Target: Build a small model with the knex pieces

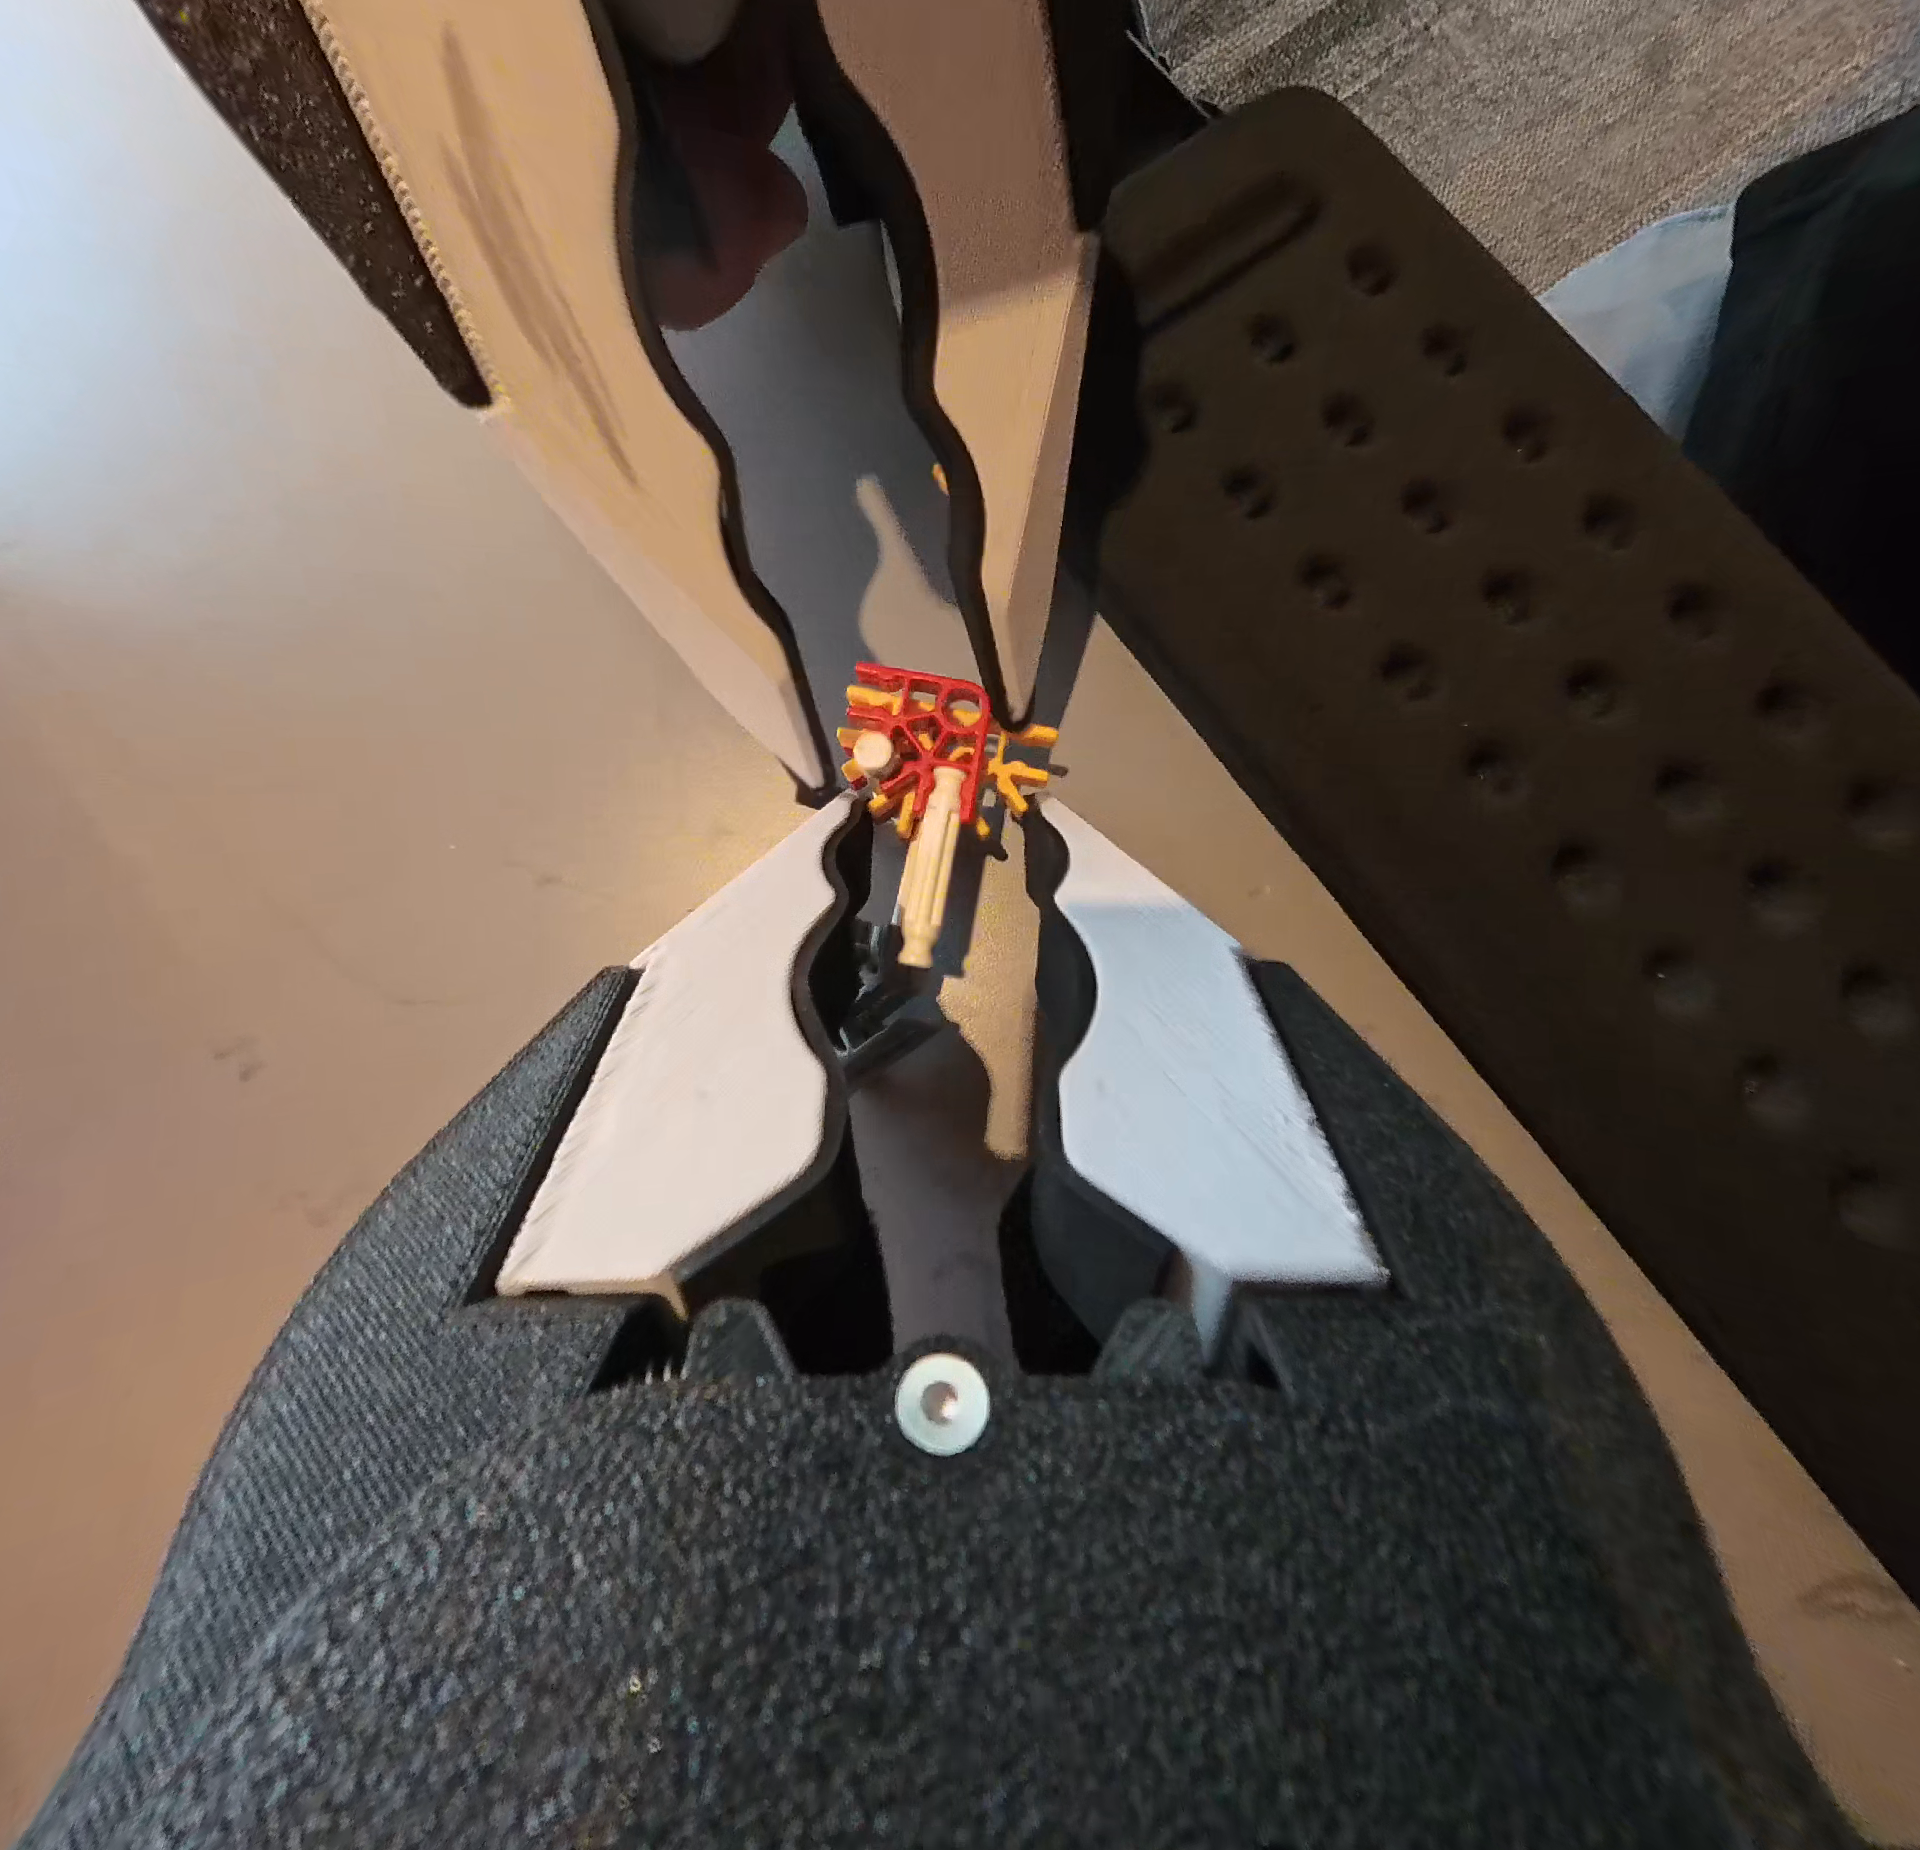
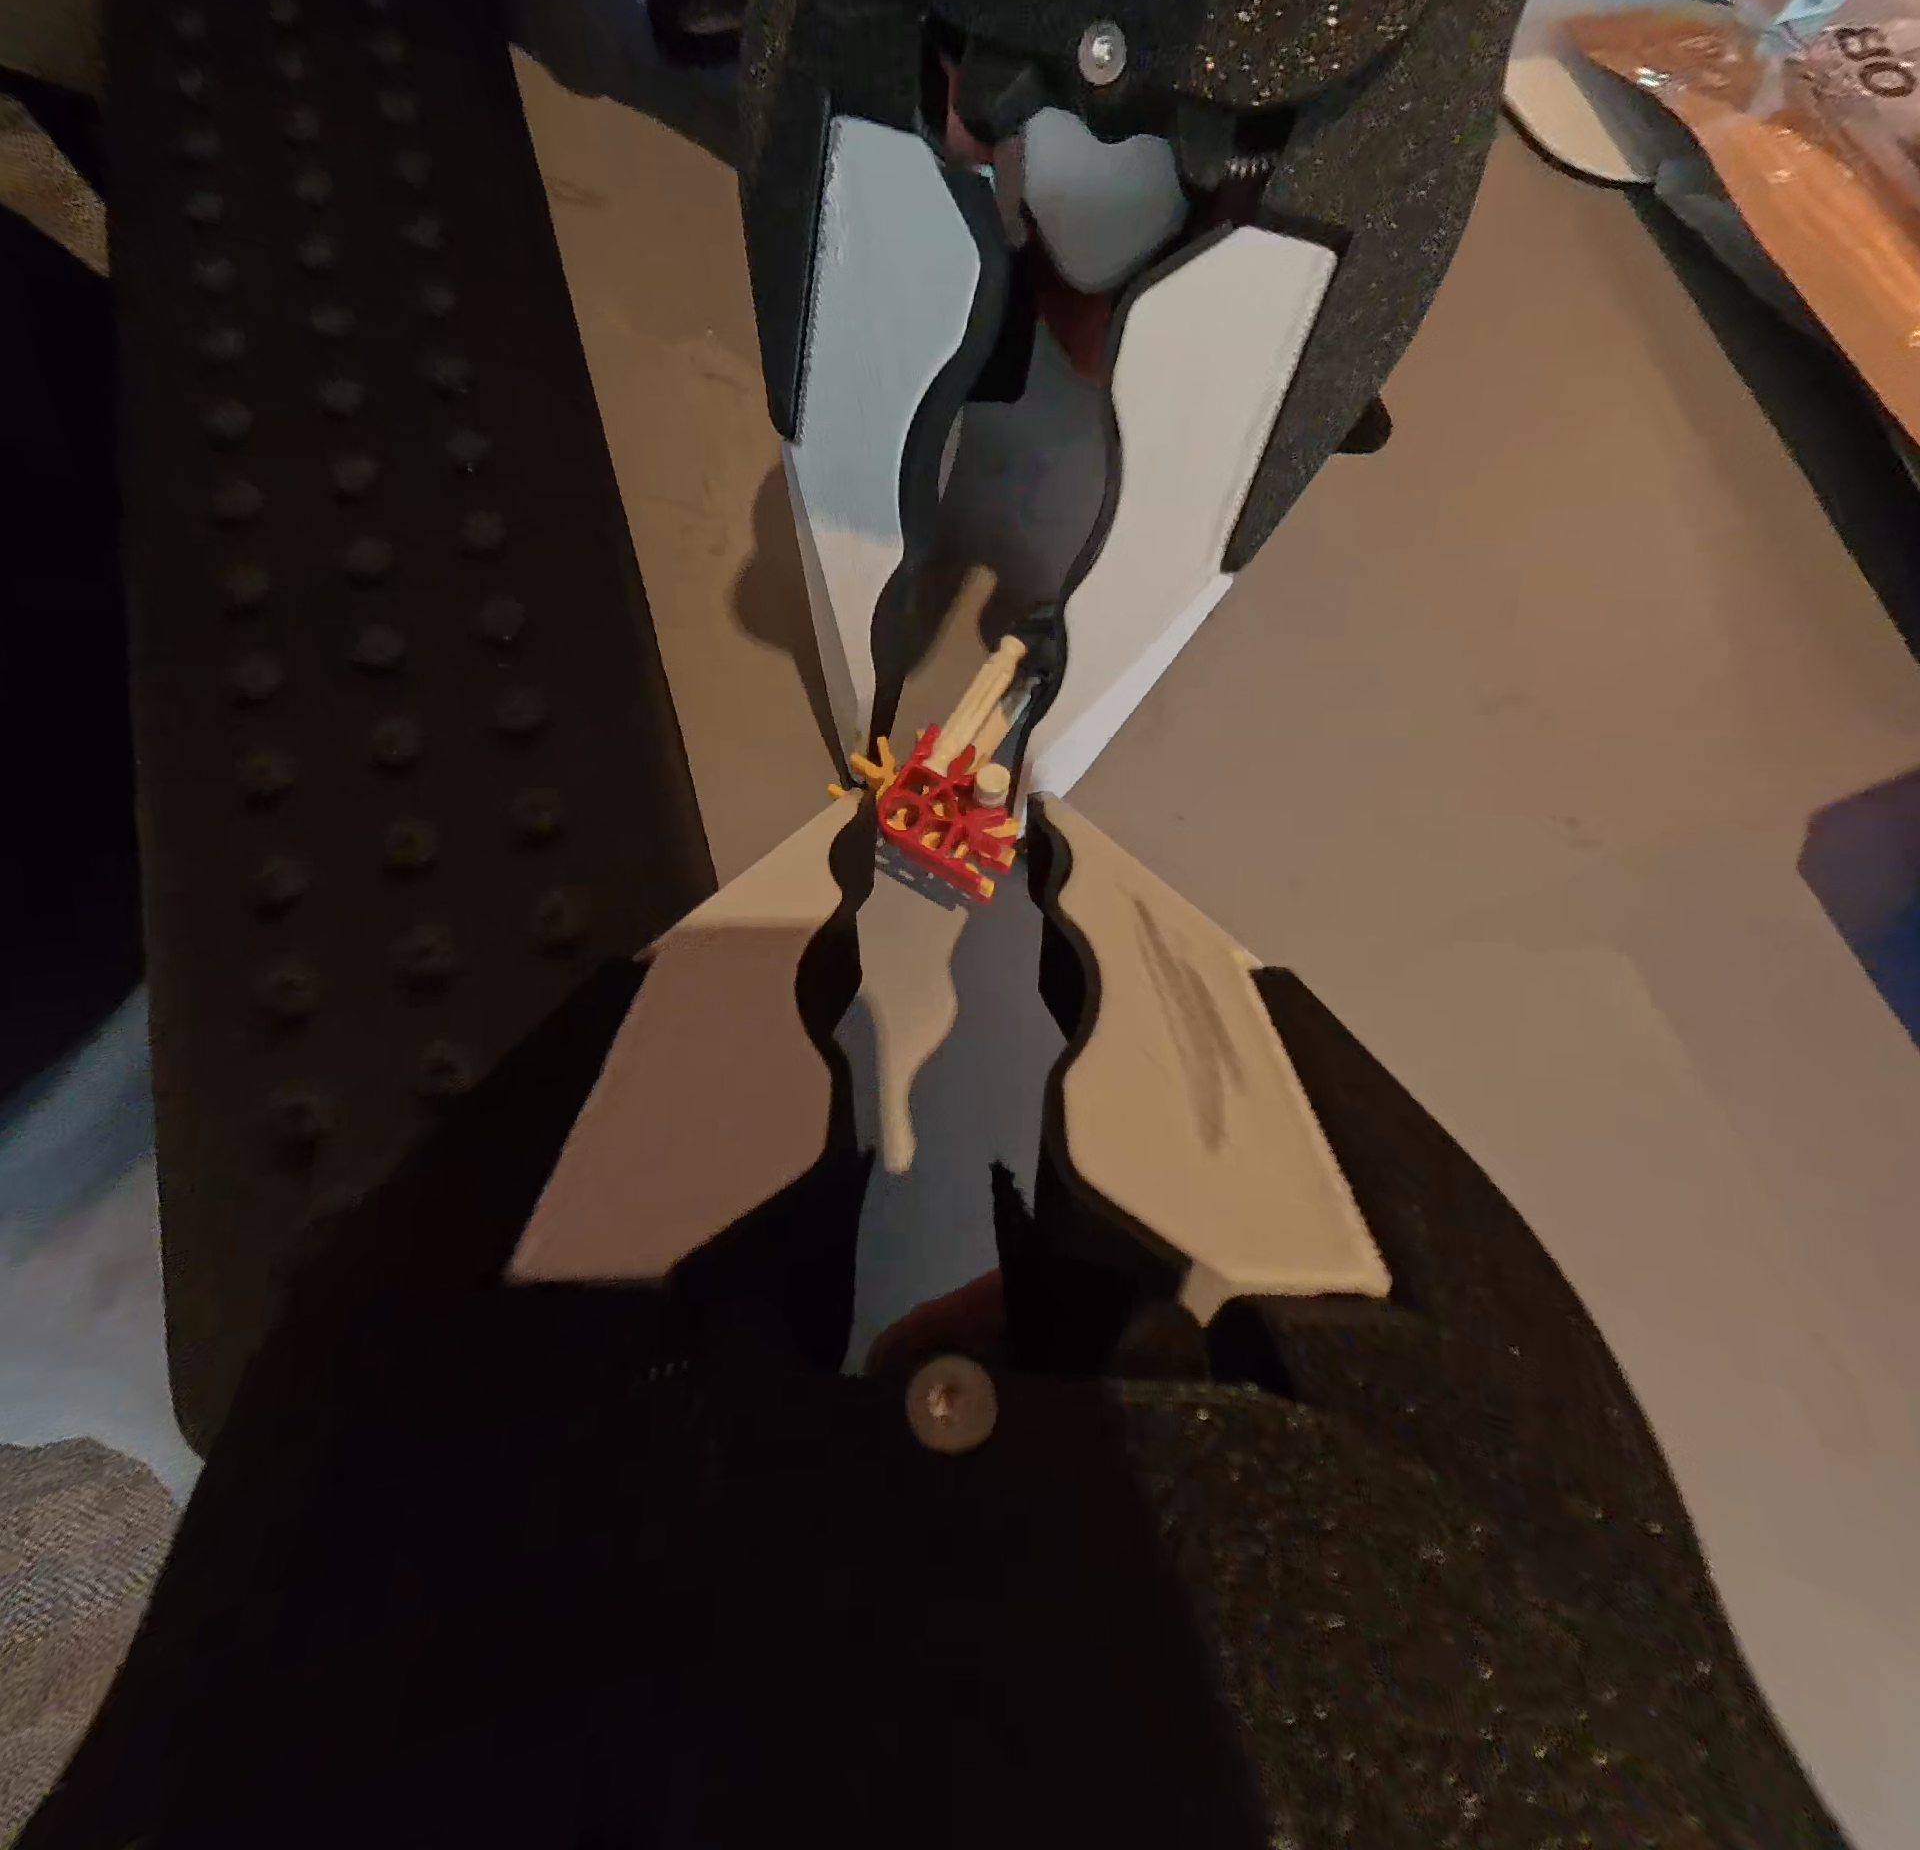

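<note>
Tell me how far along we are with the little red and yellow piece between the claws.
Done: a red connector, a yellow connector and a cream rod sit joined as one cluster. In hand: the left claw and right claw pinch it from opposite sides, above the table. Left: no loose pieces show, so I can't tell.

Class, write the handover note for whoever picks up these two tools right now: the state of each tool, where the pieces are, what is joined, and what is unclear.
Left tool: shut on the small toy assembly, fingertips at its yellow connector.
Right tool: shut on the same assembly from the opposite side, tip to tip.
Assembly is held over the table.
Joined: red connector, yellow connector, cream rod pointing toward the left tool.
Unclear: a dark piece under the rod.
</note>
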A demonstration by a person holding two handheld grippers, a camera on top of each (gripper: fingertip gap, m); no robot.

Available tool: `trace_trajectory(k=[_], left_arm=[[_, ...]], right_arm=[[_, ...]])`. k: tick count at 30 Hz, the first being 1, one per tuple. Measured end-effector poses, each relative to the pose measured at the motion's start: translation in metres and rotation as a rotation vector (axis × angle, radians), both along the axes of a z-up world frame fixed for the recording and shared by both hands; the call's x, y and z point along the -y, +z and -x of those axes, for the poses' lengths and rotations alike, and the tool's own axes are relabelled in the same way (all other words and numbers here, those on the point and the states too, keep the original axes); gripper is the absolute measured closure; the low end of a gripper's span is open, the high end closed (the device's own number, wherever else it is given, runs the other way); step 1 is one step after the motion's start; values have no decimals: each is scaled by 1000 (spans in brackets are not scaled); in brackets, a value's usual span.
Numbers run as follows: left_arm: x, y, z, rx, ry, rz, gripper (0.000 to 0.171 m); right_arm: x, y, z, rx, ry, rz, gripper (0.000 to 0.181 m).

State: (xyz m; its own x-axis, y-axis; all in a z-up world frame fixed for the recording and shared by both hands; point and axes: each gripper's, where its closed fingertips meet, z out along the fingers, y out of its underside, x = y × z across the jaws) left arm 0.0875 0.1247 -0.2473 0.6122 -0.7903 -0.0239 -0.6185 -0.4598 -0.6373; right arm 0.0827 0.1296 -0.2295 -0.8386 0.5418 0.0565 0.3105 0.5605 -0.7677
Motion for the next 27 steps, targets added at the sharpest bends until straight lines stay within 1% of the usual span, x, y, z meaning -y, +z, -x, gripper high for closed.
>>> trace_trajectory(k=[7,9,17,20,22,25,27], left_arm=[[0,-2,0,6,6,7,145],[0,-2,-1,5,6,11,145],[-1,-1,3,21,37,27,143],[-1,7,7,33,59,21,144],[-1,10,10,21,65,9,147],[0,9,10,-8,50,2,161],[0,8,12,5,49,19,166]], right_arm=[[3,0,1,-68,-19,-14,158],[3,0,1,-79,-16,-41,158],[3,-1,2,-67,-18,-109,160],[0,-1,3,-49,-35,-98,160],[-2,-1,4,-42,-49,-86,160],[0,-1,3,-40,-49,-91,159],[0,-1,4,-43,-44,-117,159]])
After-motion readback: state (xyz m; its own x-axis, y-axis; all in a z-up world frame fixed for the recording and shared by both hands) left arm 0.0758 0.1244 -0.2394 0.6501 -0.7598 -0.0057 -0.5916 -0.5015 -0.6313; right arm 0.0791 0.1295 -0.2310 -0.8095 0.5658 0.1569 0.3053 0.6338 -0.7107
